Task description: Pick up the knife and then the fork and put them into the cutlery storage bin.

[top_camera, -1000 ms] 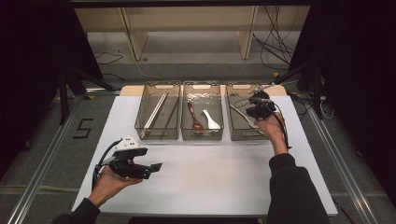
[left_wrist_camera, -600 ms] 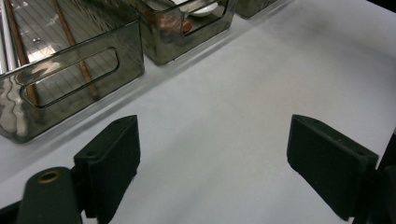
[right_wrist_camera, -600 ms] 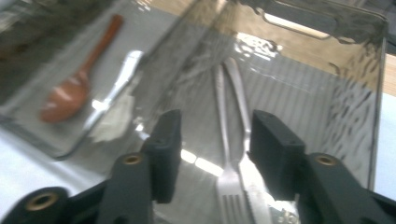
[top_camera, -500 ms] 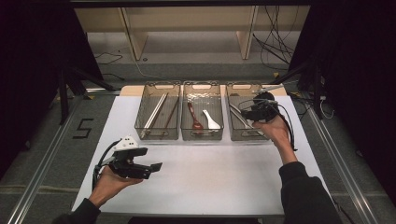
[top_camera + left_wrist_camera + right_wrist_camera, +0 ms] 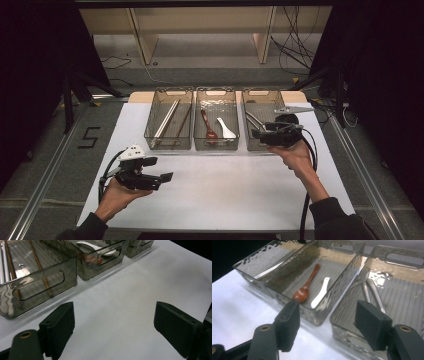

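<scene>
The right-hand clear smoky plastic bin (image 5: 260,100) with a ribbed floor stood at the far edge of the white table, last in a row of 3. Inside it lay 2 slim silvery metal utensils (image 5: 372,291) (their ends hidden), flat and side by side along the floor.

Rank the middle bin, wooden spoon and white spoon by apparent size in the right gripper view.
1. Middle bin, clearly largest; it holds both spoons.
2. Wooden spoon, looks longer.
3. White spoon, somewhat shorter. They lie side by side, so nearness hardly skews this.
</scene>
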